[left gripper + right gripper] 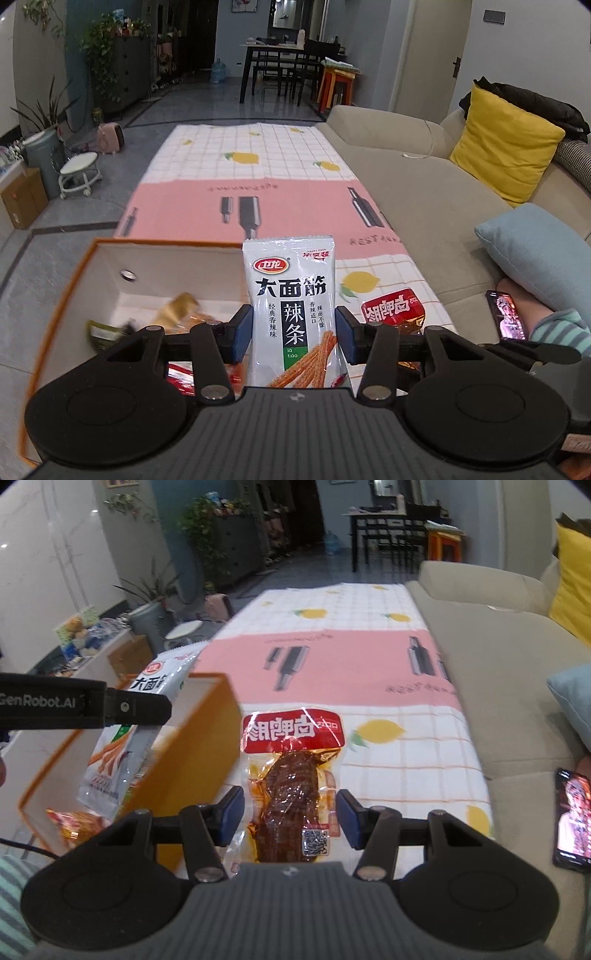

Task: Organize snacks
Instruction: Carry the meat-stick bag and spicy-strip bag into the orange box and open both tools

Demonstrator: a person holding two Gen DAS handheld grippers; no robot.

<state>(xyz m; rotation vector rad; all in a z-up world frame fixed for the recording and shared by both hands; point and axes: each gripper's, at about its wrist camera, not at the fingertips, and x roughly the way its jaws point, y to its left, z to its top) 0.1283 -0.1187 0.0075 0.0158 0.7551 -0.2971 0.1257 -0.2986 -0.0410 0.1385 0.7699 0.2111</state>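
My left gripper [294, 334] is shut on a white spicy-strip packet [291, 314] and holds it upright at the right wall of an orange box [110, 258]. The box holds several snack packs [177, 314]. In the right wrist view the same packet [122, 753] hangs from the left gripper over the orange box [207, 746]. My right gripper [290, 818] is open, its blue pads either side of a red-topped duck-meat packet [291, 779] lying flat on the tablecloth. That packet also shows in the left wrist view [393, 308].
The table wears a pink and lemon-print cloth [258, 192]. A beige sofa [424, 177] runs along the right with a yellow cushion [506, 144] and a blue cushion [532, 251]. A lit phone [570, 821] lies on the sofa edge.
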